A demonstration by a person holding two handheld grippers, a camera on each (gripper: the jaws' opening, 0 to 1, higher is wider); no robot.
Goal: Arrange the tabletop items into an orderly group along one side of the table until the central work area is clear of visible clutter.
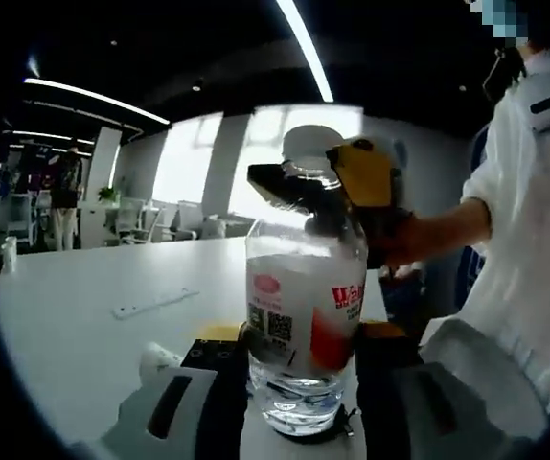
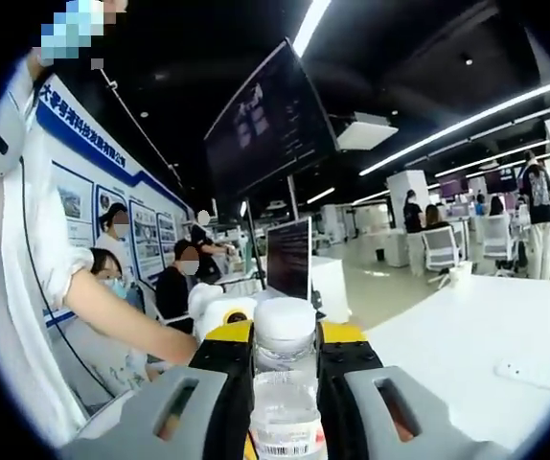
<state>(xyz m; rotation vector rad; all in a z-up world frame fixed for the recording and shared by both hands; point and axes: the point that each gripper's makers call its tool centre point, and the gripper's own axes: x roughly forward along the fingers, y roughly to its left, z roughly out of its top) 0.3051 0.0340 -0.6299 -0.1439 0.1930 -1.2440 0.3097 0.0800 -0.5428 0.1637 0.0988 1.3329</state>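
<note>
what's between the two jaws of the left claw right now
In the left gripper view, a clear water bottle with a red-and-white label stands between the left claw jaws; the right claw grips its neck under the white cap.

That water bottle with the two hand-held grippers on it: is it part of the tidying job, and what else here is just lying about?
Part of the job:
- water bottle, clamped low by the left hand-held gripper
- right hand-held gripper, closed around the bottle's neck below the white cap

Just lying about:
- flat white strip on the white table
- monitor
- office chairs
</note>
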